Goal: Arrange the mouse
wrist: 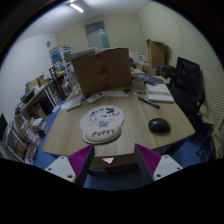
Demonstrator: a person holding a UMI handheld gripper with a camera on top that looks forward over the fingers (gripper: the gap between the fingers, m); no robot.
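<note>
A black mouse (158, 125) lies on the wooden round table (70, 135), to the right of a round pale mouse pad (103, 122) printed with a cartoon figure and the word "PUFFY". My gripper (112, 160) is held back from the table's near edge, well short of both. Its fingers with magenta pads (80, 158) stand wide apart and hold nothing. The mouse is ahead and to the right of the right finger.
A large cardboard box (102, 70) stands at the far side of the table. A notebook with a pen (158, 94) lies right of it. A black office chair (187, 78) stands at the right. Shelves with clutter (38, 100) line the left wall.
</note>
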